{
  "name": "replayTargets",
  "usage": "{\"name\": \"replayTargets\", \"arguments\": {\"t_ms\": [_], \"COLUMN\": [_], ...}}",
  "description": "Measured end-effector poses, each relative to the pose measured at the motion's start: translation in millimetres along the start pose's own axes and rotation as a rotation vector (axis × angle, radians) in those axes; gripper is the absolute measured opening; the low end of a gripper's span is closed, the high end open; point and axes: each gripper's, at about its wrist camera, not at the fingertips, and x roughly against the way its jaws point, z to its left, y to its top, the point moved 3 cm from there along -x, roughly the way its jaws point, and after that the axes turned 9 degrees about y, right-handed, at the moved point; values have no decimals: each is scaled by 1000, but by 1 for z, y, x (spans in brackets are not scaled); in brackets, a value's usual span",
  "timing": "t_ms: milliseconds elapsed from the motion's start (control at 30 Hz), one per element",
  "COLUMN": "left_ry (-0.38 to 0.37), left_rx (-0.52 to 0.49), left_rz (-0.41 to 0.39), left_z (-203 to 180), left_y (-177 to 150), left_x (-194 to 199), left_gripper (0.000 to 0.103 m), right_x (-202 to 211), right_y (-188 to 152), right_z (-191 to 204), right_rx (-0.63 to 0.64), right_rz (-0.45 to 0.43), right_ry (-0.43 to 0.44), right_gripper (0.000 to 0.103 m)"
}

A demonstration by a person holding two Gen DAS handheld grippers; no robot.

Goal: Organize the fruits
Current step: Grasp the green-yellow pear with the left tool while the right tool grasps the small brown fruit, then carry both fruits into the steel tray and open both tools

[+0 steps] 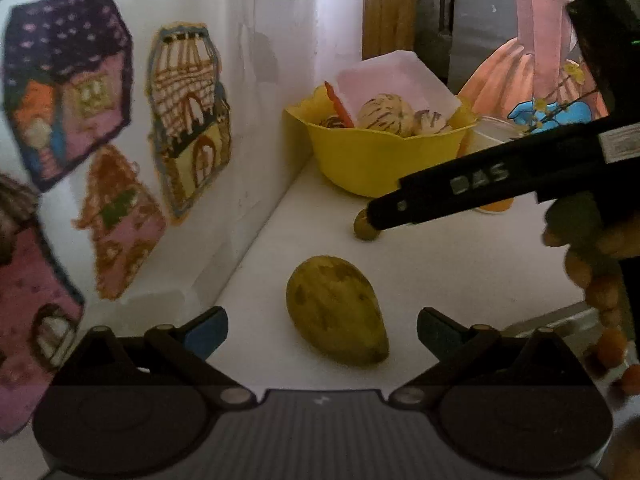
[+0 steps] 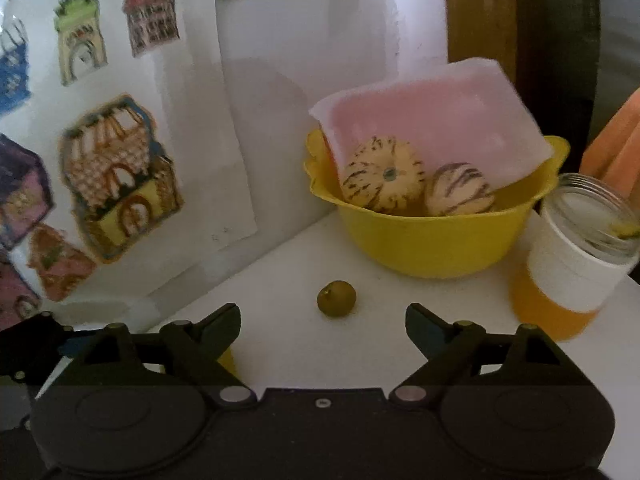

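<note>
1. We see both tongs spread wide and empty: the left tongs (image 1: 322, 330) flank the mango (image 1: 336, 314) lying on the counter (image 1: 460, 272), and the right tongs (image 2: 323, 330) face a small green fruit (image 2: 336, 298).
2. Beyond stands a yellow bowl (image 2: 432, 244) of striped fruits (a pink tray leans inside), with a jar (image 2: 576, 264) just right of it.
3. Only the left view shows the mango.
</note>
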Motion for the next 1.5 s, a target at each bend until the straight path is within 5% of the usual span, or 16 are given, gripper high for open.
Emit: {"name": "replayTargets", "arguments": {"t_ms": [167, 500, 833, 967, 1500], "left_ry": [-7, -39, -92, -83, -94], "left_rx": [-8, 43, 103, 117, 123], "left_rz": [-2, 34, 68, 72, 109], "left_z": [-2, 1, 8, 8, 11], "left_y": [4, 6, 4, 2, -14], "left_x": [-15, -34, -37, -35, 8], "left_gripper": [102, 83, 62, 61, 60], "right_x": [-29, -62, -72, -74, -17], "right_y": [3, 0, 1, 1, -18], "right_z": [-2, -5, -12, -9, 31], "right_rx": [3, 20, 3, 17, 82], "right_rz": [28, 69, 51, 41, 98], "right_ry": [-9, -44, -78, -102, -83], "right_gripper": [83, 57, 51, 32, 31]}}
